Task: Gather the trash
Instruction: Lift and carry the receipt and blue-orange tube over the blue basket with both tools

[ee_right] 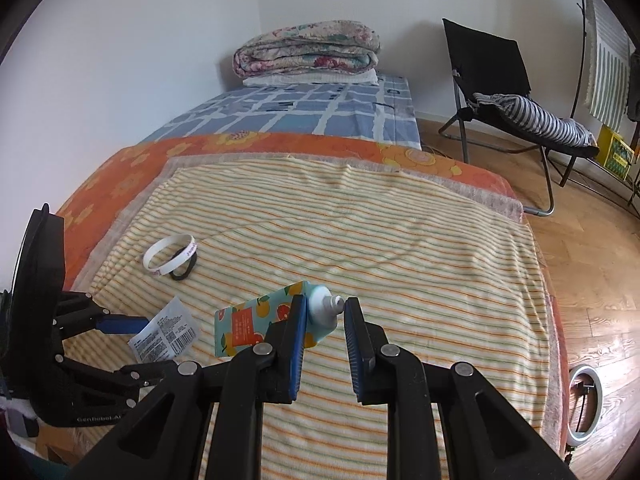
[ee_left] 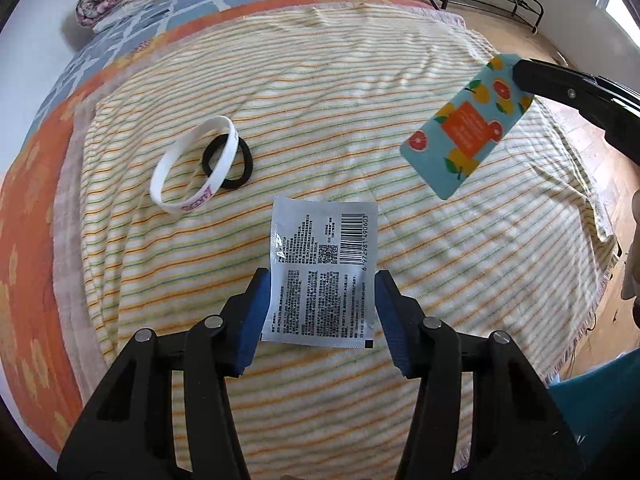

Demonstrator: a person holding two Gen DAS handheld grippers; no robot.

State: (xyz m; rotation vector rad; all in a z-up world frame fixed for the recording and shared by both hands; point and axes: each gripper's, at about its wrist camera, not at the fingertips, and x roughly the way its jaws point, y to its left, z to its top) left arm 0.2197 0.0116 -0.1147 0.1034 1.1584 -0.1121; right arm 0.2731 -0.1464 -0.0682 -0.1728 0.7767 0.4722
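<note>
**Two bits of trash in two claws, over a striped blanket**

The left gripper (ee_left: 320, 280) has a flat silver sachet (ee_left: 320, 268) between its blue pads (ee_left: 254, 320), which stand at the packet's two side edges; whether they actually press on it I cannot tell. The sachet carries one barcode with digits reading 6 972981 490603, one small QR square and blocks of dense print too fine to read. It sits low over the striped blanket (ee_left: 320, 112), near the edge closest to me.

The right gripper (ee_right: 324, 332) is clenched on one tube (ee_right: 256, 320) – teal, printed with oranges and grapefruit slices around an orange label whose lettering is too small to make out. The pads pinch the shoulder by its white nozzle, and the tube is lifted clear of the blanket, its flat tail sticking out to the left.

Further back on the blanket lie two bands, overlapping: one white wristband (ee_left: 194, 166) with purple lettering I cannot decipher, and one black hair tie (ee_left: 228, 164) partly under it. The left tool's black body reads "GenRobot.AI" – as far as I can make out.
</note>
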